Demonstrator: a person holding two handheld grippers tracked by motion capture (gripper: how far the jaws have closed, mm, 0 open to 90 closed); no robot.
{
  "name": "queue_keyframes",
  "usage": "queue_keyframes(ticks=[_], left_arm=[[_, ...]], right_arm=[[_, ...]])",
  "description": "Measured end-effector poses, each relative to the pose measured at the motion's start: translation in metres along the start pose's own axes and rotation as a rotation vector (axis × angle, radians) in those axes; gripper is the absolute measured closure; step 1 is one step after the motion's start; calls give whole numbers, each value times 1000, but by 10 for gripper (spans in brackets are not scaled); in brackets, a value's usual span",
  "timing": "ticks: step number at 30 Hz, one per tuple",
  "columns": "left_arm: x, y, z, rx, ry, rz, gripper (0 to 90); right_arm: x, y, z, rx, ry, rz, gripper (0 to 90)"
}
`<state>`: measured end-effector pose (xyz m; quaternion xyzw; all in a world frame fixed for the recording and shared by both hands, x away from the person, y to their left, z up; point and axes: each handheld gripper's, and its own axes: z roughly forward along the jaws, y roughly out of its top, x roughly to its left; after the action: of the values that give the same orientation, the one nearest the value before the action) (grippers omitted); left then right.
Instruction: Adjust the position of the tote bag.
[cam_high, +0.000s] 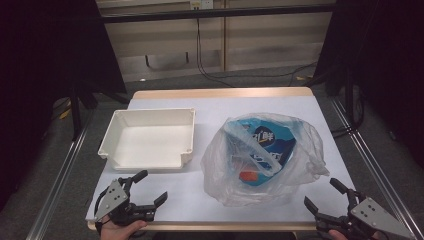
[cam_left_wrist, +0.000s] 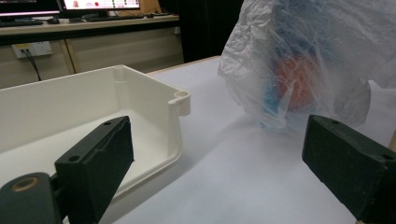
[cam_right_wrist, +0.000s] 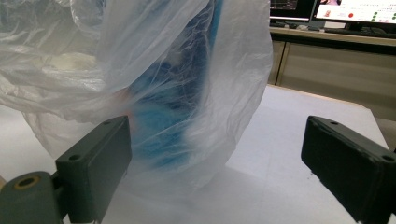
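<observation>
A clear plastic bag (cam_high: 265, 160) stands on the right half of the white table (cam_high: 210, 200); inside it is a blue package (cam_high: 267, 142) with white print and an orange patch. An empty white tray (cam_high: 150, 137) sits to its left. My left gripper (cam_high: 151, 187) hovers open at the front left corner, just below the tray, nothing between its fingers. My right gripper (cam_high: 325, 195) stands open at the front right, close to the bag's lower right side. The left gripper view has the tray (cam_left_wrist: 93, 121) on the left and the bag (cam_left_wrist: 317, 60) on the right. In the right gripper view the bag (cam_right_wrist: 154, 84) looms close ahead.
The table's wooden edge (cam_high: 220, 93) runs along the far side. Metal rails (cam_high: 60, 175) flank the table left and right. Cables (cam_high: 210, 70) trail on the floor behind. Desks with monitors (cam_right_wrist: 355, 9) stand in the background of the gripper views.
</observation>
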<state>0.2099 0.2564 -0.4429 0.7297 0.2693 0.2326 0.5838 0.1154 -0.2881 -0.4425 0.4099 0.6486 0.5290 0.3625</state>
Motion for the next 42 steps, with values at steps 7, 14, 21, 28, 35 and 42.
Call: queue_keyframes(ticks=[7, 14, 21, 28, 35, 42], left_arm=[[5, 0, 1, 34, -17, -30, 199], [-2, 6, 11, 83, -60, -20, 255], [-10, 13, 10, 68, -106, -5, 373], [-18, 20, 10, 96, -173, -10, 502], [-26, 31, 14, 121, -233, -1, 556], [-35, 38, 21, 138, -277, 18, 571]], right_arm=[[-5, -2, 2, 26, 14, 27, 156], [-6, -1, 6, 45, 40, 67, 277], [-10, 4, 3, 68, 87, 100, 443], [-4, 15, 0, 96, 159, 97, 569], [-4, 32, -3, 97, 179, 94, 556], [-2, 44, 0, 121, 224, 58, 547]])
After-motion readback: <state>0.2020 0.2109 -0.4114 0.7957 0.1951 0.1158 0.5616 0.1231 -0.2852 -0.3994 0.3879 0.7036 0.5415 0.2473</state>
